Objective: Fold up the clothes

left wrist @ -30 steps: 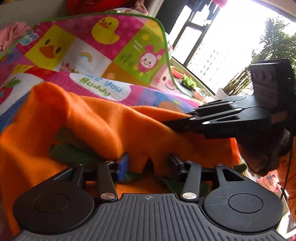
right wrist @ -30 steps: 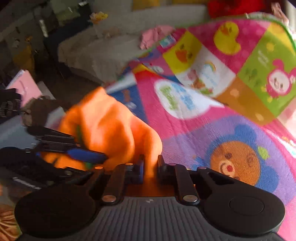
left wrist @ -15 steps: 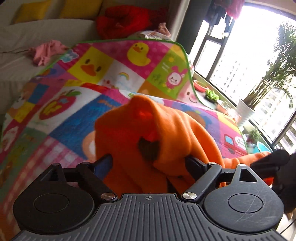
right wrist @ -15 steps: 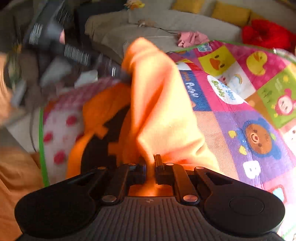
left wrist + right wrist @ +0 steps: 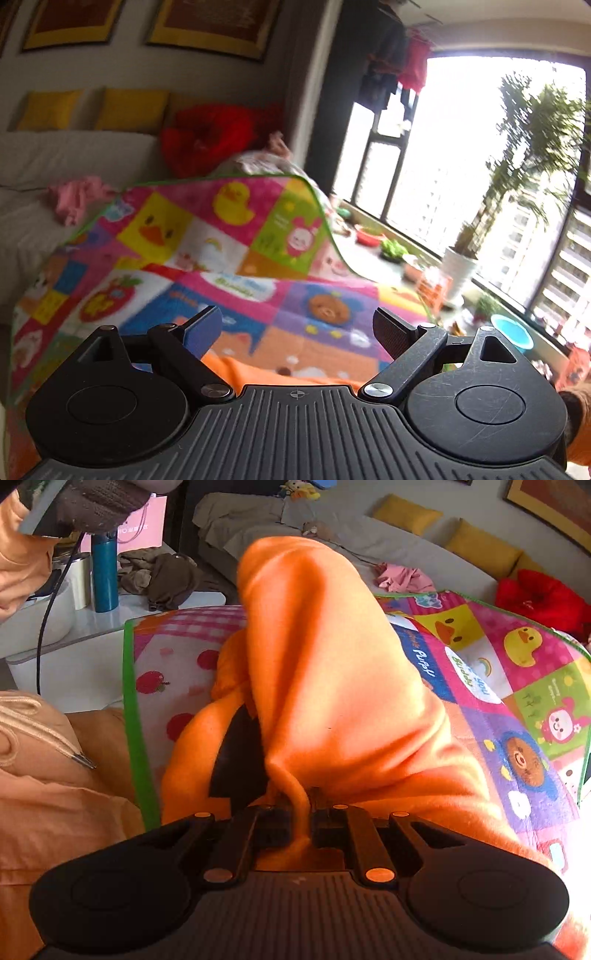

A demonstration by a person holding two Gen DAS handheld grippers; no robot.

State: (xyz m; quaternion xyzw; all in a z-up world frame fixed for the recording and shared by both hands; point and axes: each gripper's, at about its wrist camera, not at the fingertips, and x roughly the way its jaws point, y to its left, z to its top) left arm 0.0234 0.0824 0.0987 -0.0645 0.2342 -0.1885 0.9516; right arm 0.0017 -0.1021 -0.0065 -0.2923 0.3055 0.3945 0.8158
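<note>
Released by left gripper [image 5: 297, 328], orange garment [image 5: 343, 686] hangs pinched in right gripper [image 5: 301, 812].

The garment [image 5: 343, 686] lies on the play mat [image 5: 524, 672], its near edge in the right gripper [image 5: 301, 812], with the sofa [image 5: 369, 535] beyond the mat's far side and a bottle [image 5: 104, 574] far left.

Both wrist views over shared playmat [image 5: 229, 266]

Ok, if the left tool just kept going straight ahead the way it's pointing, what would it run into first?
Probably the colourful play mat: the open left tool points over the orange garment's edge toward it. Depth is unclear through the fisheye.
</note>
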